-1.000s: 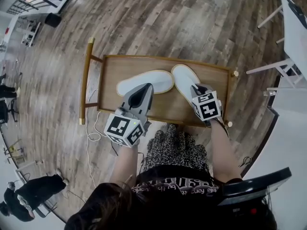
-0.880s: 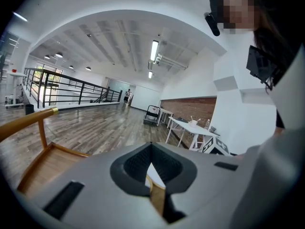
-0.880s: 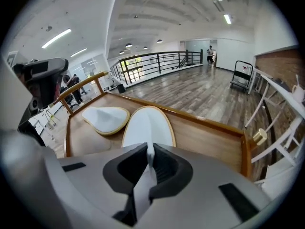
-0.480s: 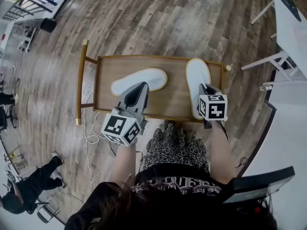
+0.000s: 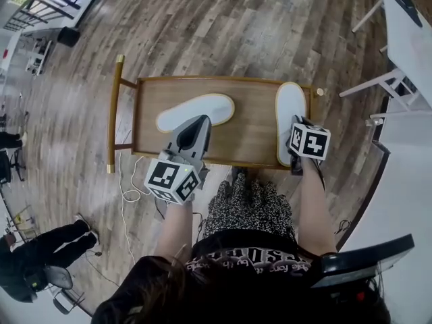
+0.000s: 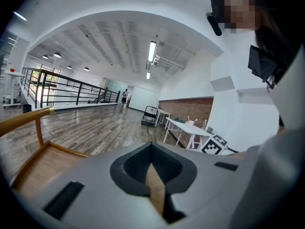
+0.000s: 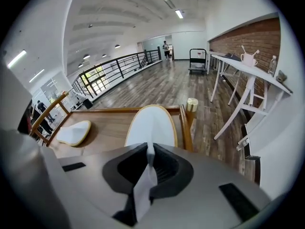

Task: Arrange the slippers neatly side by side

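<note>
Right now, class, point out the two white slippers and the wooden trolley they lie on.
Left slipper [image 5: 202, 106], head view: middle of its white surface.
Right slipper [image 5: 290, 103], head view: white surface, far half.
Wooden trolley [image 5: 253, 123], head view: bare board between the slippers.

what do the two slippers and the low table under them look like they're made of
Left slipper and right slipper: probably soft white cloth, matte, with tan edge trim. Table: looks like brown wood or veneer, with a smooth finish and a raised, lighter rim.
</note>
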`<state>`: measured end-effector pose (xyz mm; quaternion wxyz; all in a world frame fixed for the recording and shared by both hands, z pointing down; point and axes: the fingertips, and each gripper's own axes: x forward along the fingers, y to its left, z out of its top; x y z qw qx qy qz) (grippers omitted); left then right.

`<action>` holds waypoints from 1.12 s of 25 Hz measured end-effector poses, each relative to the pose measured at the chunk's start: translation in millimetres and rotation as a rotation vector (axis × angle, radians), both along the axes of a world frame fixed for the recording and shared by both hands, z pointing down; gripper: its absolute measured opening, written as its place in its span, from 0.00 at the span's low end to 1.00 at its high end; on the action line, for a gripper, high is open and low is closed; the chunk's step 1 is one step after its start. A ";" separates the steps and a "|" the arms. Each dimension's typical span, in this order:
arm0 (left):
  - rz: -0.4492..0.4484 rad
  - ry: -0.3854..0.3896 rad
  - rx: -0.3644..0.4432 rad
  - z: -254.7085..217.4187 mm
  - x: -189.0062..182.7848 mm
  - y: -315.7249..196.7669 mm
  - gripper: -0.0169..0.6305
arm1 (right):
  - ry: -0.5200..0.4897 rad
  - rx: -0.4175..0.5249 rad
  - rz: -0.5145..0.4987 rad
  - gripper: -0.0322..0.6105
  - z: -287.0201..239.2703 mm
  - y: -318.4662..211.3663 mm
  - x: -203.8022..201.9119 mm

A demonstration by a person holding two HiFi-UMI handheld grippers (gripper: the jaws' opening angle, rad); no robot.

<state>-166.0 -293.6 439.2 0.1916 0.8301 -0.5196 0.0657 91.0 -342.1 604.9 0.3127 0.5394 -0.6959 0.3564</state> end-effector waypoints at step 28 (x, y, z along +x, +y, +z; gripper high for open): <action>0.327 -0.375 -0.146 83.9 -36.4 -10.7 0.17 | -0.041 0.310 -0.188 0.17 -84.8 11.4 -51.1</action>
